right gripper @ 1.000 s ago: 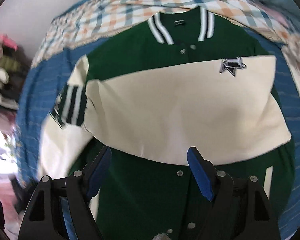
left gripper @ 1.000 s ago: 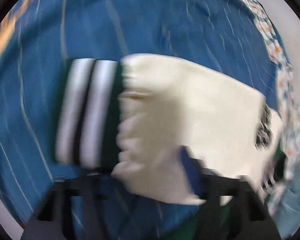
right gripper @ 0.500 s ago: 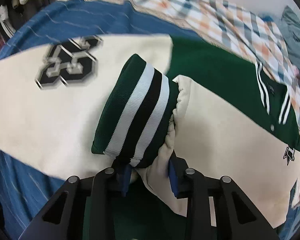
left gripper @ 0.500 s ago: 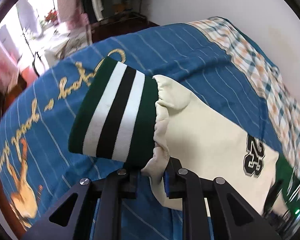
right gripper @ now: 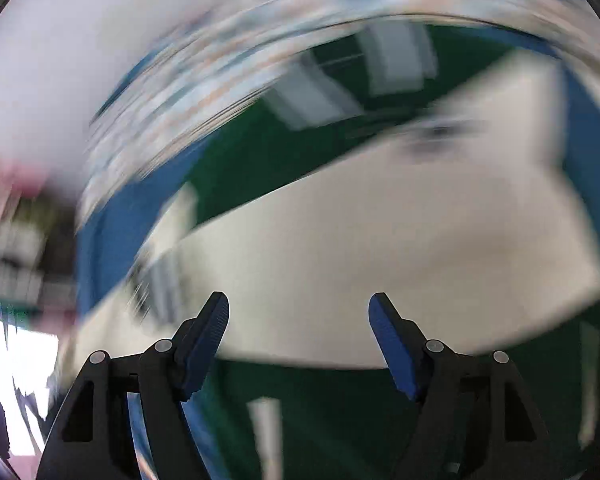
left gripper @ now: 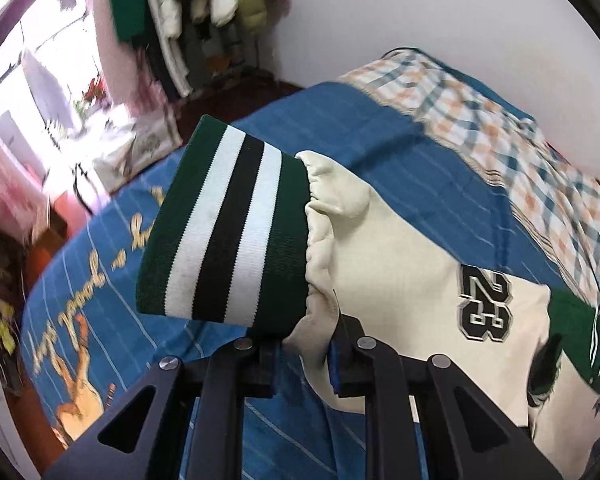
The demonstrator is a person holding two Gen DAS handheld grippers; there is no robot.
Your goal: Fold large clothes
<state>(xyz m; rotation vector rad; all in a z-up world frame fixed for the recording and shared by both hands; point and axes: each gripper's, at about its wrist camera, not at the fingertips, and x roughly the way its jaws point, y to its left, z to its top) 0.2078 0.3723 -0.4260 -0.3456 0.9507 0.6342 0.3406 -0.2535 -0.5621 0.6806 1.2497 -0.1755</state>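
A green and cream varsity jacket (right gripper: pixel 380 240) lies on the bed. My left gripper (left gripper: pixel 306 354) is shut on the cream sleeve (left gripper: pixel 400 272) just behind its green, white and black striped cuff (left gripper: pixel 228 232), and holds it lifted above the bed. A "23" patch (left gripper: pixel 482 306) shows on the sleeve. In the blurred right wrist view, my right gripper (right gripper: pixel 298 320) is open and empty above the jacket's cream front panel, with the striped collar (right gripper: pixel 340 80) beyond.
The bed has a blue printed sheet (left gripper: pixel 100 280) and a checked blanket (left gripper: pixel 520 152) at its far side. A clothes rack (left gripper: pixel 188 20) with hanging garments stands against the wall past the bed's end. A bright window area (left gripper: pixel 40 80) is at left.
My left gripper has raised the sleeve cuff higher, tilting up toward the room. My right gripper has let go of the other cuff, opened, and swung fast over the jacket front.
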